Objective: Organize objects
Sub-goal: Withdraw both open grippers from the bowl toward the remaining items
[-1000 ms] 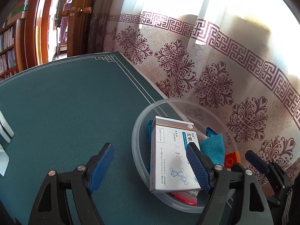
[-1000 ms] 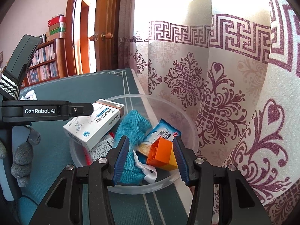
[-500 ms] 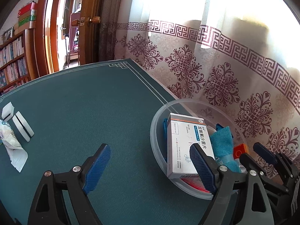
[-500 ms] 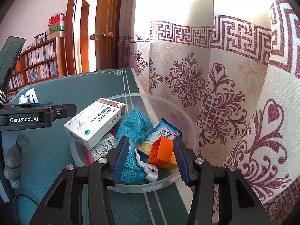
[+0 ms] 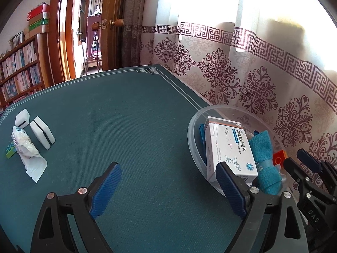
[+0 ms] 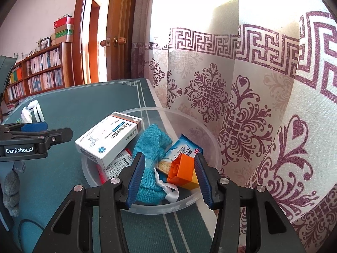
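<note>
1. The step in hand looks like the gap between two pick-ups: the white medicine box (image 5: 228, 145) already lies in the clear bowl (image 5: 192, 139) at the desk's right edge, propped on a teal cloth pouch (image 6: 150, 147) and slanting over the bowl's near-left rim.
2. The left gripper (image 5: 166, 187) has just been opening its jaws; they stand wide with only bare desk (image 5: 126, 116) between them, nothing held.
3. The right gripper (image 6: 168, 175) hovers at the bowl's near rim, its jaws fairly narrow. The orange block (image 6: 182, 171) and the pouch's white ribbon show between the pads, but neither pad visibly presses on the block, so I read it as released in the bowl.
4. A blue snack packet (image 6: 182, 150) also lies in the bowl, beside the block.
5. Left to gather, by my judgement: two white blocks with dark stripes (image 5: 42, 131), a crumpled white wrapper (image 5: 26, 149) and a small green item (image 5: 10, 150), all at the far left of the desk, well apart from the bowl.
6. The next move likely calls for the left gripper to cross to that cluster; the items lie close together, so singling one out needs care.
7. The bowl is crowded and sits just beside the patterned curtain (image 5: 252, 80); the tilted box could slide off if nudged.
</note>
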A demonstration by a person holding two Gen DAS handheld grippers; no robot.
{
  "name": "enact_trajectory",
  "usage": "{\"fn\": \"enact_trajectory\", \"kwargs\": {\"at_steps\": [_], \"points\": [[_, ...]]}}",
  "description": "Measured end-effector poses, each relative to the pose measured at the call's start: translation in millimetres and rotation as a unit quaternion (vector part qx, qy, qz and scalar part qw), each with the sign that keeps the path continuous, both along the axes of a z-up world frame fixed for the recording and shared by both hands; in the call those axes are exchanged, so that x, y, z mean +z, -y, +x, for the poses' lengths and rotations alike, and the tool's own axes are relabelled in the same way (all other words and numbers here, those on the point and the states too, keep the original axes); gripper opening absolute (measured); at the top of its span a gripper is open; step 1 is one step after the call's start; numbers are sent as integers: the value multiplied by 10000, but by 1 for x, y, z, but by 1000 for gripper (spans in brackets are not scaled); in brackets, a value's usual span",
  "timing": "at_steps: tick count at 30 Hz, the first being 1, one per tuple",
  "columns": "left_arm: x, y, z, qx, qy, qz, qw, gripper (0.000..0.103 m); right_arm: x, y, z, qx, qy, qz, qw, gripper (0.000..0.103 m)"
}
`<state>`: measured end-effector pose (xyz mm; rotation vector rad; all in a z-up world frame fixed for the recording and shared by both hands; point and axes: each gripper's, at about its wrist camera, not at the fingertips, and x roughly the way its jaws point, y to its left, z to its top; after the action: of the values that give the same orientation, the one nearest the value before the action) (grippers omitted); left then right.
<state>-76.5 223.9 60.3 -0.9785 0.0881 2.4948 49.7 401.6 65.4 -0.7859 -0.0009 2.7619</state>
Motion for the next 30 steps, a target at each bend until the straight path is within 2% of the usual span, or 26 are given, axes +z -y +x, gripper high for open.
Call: {"fn": "enact_trajectory", "kwargs": {"at_steps": [11,30], "points": [[-3,22,5,152,19,5,9999,94,12,7,9,-100,-185,123,9997,52],[-4,76,7,611,24,81,9981,97,18,57,8,337,-234,274,9988,52]]}}
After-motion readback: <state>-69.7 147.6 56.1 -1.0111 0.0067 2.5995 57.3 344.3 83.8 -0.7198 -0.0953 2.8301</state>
